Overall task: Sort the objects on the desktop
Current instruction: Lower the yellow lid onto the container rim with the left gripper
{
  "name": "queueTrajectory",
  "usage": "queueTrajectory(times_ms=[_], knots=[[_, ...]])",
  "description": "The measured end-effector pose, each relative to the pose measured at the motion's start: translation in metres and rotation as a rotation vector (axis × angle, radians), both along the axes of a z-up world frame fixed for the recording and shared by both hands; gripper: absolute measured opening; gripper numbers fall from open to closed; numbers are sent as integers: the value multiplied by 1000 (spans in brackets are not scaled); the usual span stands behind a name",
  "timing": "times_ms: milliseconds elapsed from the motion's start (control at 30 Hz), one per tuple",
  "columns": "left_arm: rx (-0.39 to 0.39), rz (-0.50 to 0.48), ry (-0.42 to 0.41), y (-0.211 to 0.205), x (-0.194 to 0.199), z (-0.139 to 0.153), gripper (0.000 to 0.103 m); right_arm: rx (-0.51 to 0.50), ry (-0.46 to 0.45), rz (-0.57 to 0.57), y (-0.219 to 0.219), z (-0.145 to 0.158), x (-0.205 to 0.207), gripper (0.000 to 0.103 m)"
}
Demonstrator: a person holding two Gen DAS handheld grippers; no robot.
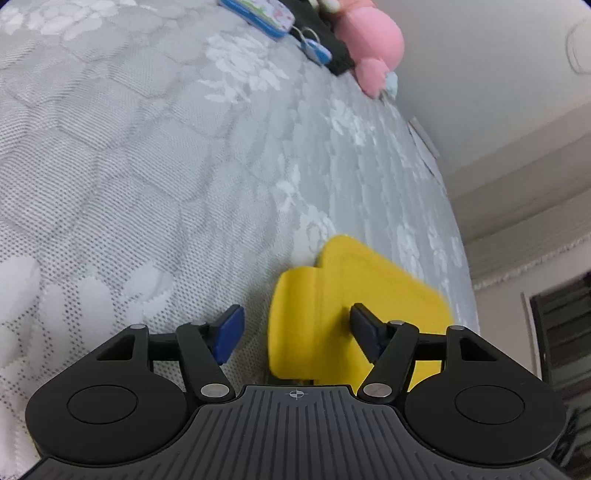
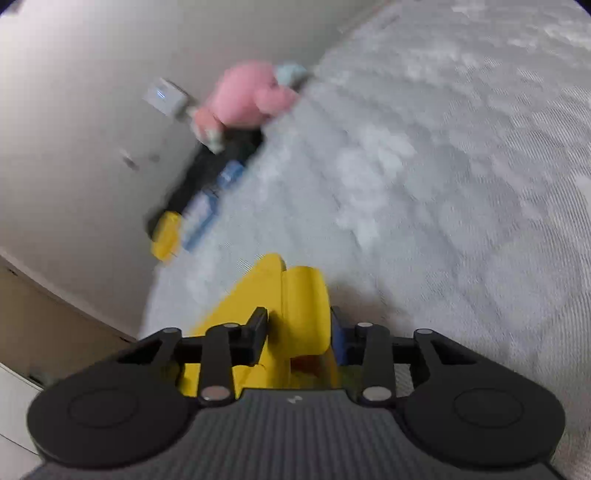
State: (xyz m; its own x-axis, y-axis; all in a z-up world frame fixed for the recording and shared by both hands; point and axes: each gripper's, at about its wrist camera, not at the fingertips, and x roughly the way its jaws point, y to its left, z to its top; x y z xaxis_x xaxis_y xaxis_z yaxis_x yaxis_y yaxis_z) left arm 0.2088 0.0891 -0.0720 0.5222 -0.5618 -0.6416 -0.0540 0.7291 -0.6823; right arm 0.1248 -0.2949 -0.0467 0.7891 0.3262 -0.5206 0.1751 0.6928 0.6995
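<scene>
Left wrist view
- Yellow object (image 1: 354,314): a blocky yellow piece lying on the grey patterned mattress (image 1: 147,166), low and right of centre, close to the mattress edge.
- Position against the fingers: its rounded near lobe sits in the gap between the two blue-padded fingers (image 1: 229,332); the rest runs on behind and past the right-hand finger. The left-hand finger stands apart from it, with bare mattress between.
- Left gripper (image 1: 295,332): jaws wide apart, gripping nothing. Whether the right-hand pad touches the yellow surface cannot be told.
- Far end of the mattress: a pink plush toy (image 1: 373,37), a blue-rimmed flat case (image 1: 258,14), a small blue tag on a ring (image 1: 314,48) and a dark item (image 1: 332,44) grouped by the wall.

Right wrist view (blurred by motion)
- Yellow object (image 2: 306,306): directly ahead of the gripper body, at the bottom centre – its rounded lobe fills the space between the fingers and a flat part extends to the left, behind the left-hand finger.
- Right gripper (image 2: 298,332): jaws drawn in to a narrow gap, both pads set against the sides of the yellow lobe – the object is clamped.
- Background: the pink plush toy (image 2: 247,96), the dark item (image 2: 207,166), the blue-rimmed flat case (image 2: 203,218) and a second yellow piece (image 2: 166,236) in a row along the mattress (image 2: 443,184) edge beside the wall.
</scene>
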Motion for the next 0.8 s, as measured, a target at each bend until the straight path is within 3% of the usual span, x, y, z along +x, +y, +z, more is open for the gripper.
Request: queueTrajectory(times_ms=[100, 200, 433, 600, 700, 800], knots=[[25, -23, -20, -6, 1, 1, 70, -78, 53, 6, 3, -3, 6, 38], [36, -24, -42, -8, 2, -1, 75, -85, 90, 7, 4, -10, 8, 40], [107, -69, -71, -16, 2, 4, 77, -165, 61, 17, 16, -6, 5, 42], [130, -36, -45, -15, -3, -3, 94, -284, 51, 53, 32, 1, 3, 44], [162, -63, -82, -25, 1, -2, 95, -287, 66, 53, 32, 0, 2, 44], [141, -63, -90, -24, 3, -2, 91, -384, 43, 67, 44, 4, -3, 49]])
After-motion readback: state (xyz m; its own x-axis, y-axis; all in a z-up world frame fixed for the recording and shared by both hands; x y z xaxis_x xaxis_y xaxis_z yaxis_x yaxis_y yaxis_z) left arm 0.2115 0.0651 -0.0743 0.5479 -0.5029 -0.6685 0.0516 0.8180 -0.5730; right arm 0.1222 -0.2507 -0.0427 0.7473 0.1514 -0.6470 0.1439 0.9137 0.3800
